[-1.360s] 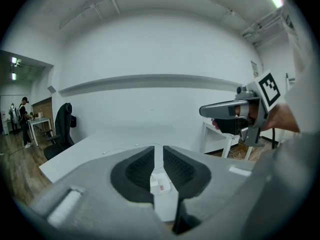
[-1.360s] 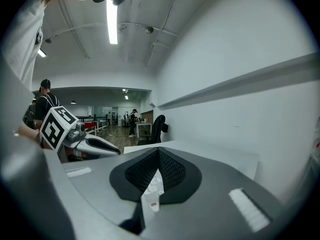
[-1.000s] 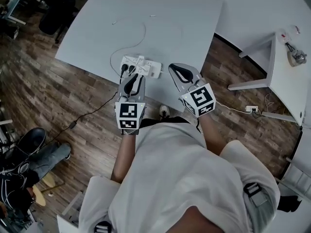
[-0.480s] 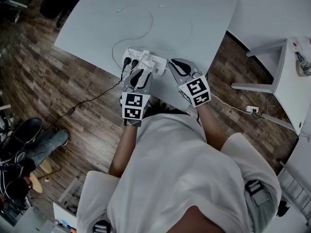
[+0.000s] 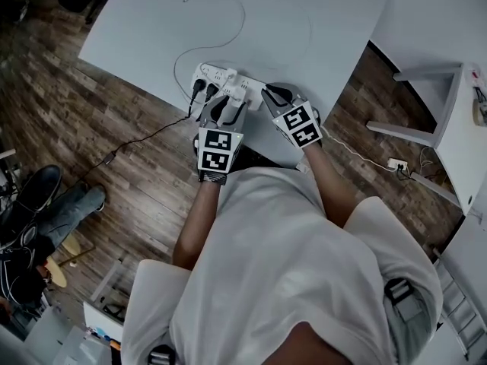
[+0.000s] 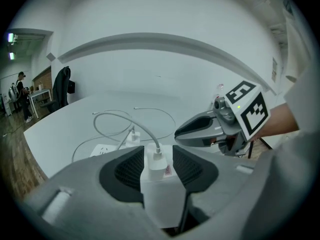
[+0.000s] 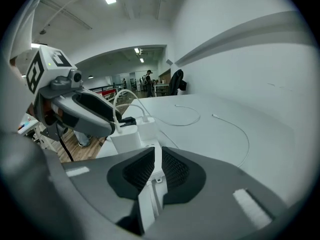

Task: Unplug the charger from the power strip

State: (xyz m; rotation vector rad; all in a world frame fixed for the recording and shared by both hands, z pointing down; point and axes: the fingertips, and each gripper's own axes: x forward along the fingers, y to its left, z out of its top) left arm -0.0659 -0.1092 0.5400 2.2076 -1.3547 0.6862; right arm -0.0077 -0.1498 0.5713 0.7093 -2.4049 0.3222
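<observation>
A white power strip [image 5: 227, 80] lies near the front edge of the white table [image 5: 304, 21]. A white charger [image 6: 159, 176] with a white cable stands plugged in it. My left gripper [image 6: 159, 156] straddles this charger. Its jaws have just been opening and are open, one pad on each side of the charger with a sliver of room. From above, the left gripper [image 5: 222, 111] sits over the strip's middle. My right gripper [image 7: 156, 156] is at the strip's right end [image 5: 270, 93]. Its jaws are nearly together, and only a slit shows the strip's white end and cord.
A second white charger [image 6: 131, 138] and two black plugs [image 5: 202, 90] sit further left on the strip. Thin white cables [image 5: 228, 21] loop over the table behind it. A black cord [image 5: 137, 139] drops to the wooden floor. Another white table [image 5: 449, 128] stands to the right.
Both grippers have come down and forward from in front of my chest to the power strip. The left jaws have spread and now flank the charger.
</observation>
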